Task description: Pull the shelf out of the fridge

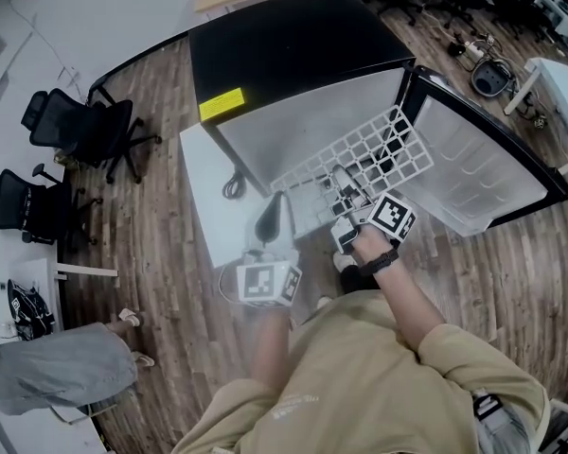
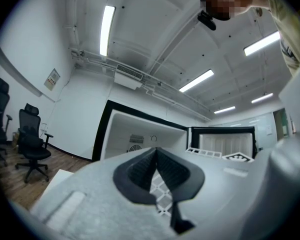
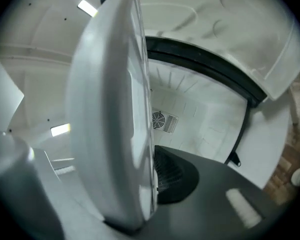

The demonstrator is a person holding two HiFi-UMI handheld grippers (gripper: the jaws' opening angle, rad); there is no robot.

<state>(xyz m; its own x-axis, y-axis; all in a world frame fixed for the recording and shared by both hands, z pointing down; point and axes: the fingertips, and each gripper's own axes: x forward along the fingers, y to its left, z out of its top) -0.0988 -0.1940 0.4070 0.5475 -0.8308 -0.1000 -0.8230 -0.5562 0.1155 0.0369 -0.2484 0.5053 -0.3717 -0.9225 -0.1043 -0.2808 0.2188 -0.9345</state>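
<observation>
The black fridge (image 1: pixel 293 45) stands open, its door (image 1: pixel 483 168) swung to the right. A white grid shelf (image 1: pixel 360 154) sticks out of the cavity, tilted, its near edge toward me. My right gripper (image 1: pixel 346 197) is shut on that near edge. In the right gripper view the shelf's rim (image 3: pixel 115 109) fills the gap between the jaws (image 3: pixel 150 184), with the fridge's back wall and fan behind. My left gripper (image 1: pixel 275 218) hovers just left of the shelf's near corner, its pads meeting at the tips (image 2: pixel 156 151), nothing gripped. A bit of shelf grid (image 2: pixel 162 191) shows behind them.
A low white board (image 1: pixel 204 187) with a cable loop lies left of the fridge. Black office chairs (image 1: pixel 85 126) stand at the far left. Another person's legs (image 1: pixel 57 367) are at the lower left. A white desk (image 1: pixel 559 83) and more chairs stand at the upper right.
</observation>
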